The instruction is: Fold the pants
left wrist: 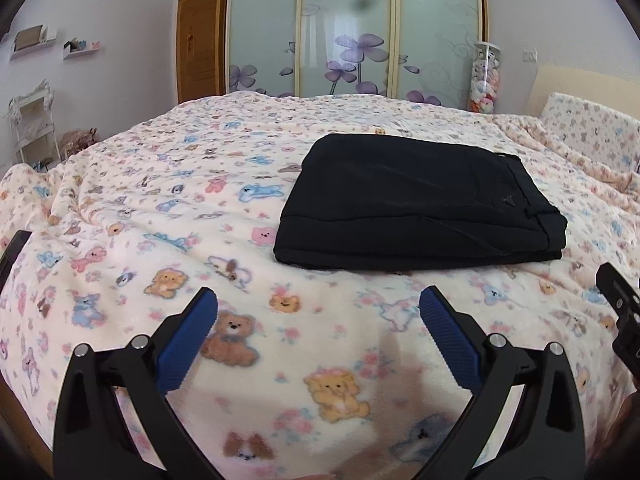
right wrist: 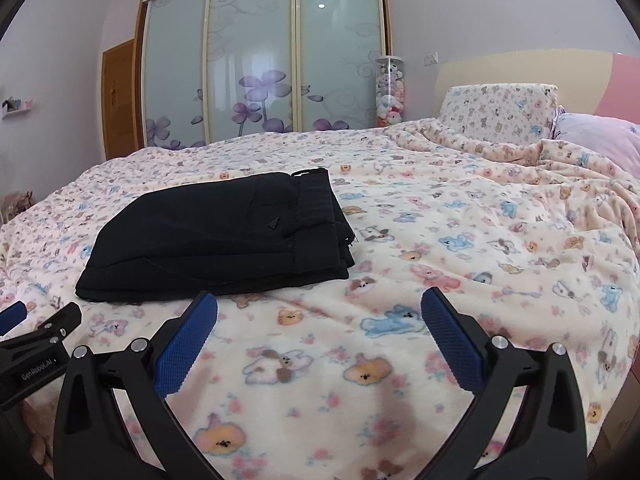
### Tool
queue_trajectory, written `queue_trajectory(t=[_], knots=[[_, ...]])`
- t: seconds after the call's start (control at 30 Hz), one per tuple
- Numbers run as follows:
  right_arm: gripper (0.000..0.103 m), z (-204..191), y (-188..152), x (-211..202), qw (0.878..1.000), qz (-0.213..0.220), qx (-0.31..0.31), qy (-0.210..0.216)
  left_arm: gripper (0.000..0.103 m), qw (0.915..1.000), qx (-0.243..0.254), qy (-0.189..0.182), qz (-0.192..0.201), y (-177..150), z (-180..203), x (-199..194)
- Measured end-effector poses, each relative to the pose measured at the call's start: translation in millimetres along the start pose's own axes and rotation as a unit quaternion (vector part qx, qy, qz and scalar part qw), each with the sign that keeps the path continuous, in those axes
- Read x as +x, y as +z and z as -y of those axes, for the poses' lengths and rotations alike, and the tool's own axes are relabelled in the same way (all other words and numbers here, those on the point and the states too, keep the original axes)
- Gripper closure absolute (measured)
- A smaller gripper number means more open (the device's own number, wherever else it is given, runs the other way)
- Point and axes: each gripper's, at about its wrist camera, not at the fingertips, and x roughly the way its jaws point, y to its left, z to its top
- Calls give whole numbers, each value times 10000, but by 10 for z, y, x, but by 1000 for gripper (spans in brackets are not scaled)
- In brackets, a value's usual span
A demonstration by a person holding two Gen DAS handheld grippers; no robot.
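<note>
Black pants [left wrist: 416, 204] lie folded in a neat rectangle on the bed, waistband to the right; they also show in the right wrist view [right wrist: 224, 240]. My left gripper [left wrist: 318, 304] is open and empty, hovering above the blanket in front of the pants. My right gripper [right wrist: 318, 306] is open and empty, just right of the pants' near edge. The right gripper's body shows at the left wrist view's right edge [left wrist: 622, 320]. The left gripper shows at the right wrist view's left edge [right wrist: 36, 336].
The bed is covered by a cream blanket with teddy-bear print [left wrist: 168, 208]. A wardrobe with frosted sliding doors and purple flowers [left wrist: 356, 32] stands behind. A clear tube of plush toys [right wrist: 390, 92] and pillows [right wrist: 596, 140] are at the back right.
</note>
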Motion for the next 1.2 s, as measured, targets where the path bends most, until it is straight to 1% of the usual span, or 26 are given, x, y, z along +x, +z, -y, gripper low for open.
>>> queue_trajectory(t=[0.23, 0.3, 0.4, 0.63, 0.73, 0.97, 1.2], knots=[[1, -1, 2, 4, 10000, 36, -37, 0, 2, 9999, 92, -10, 40, 3, 4, -12], [1, -11, 3, 7, 10000, 15, -59, 75, 2, 9999, 104, -11, 52, 5, 13, -23], [1, -72, 1, -22, 9996, 71, -187, 175, 2, 9999, 82, -5, 63, 9, 13, -31], [1, -190, -16, -36, 9985, 142, -463, 240, 2, 9999, -10, 68, 111, 32, -55, -48], [1, -202, -24, -39, 9986, 132, -468, 218, 2, 9998, 29, 109, 140, 36, -69, -52], [1, -177, -31, -30, 9991, 93, -376, 177, 2, 9998, 137, 82, 151, 24, -37, -55], [1, -177, -31, -28, 9991, 96, -375, 164, 2, 9997, 185, 0, 137, 19, -20, -50]])
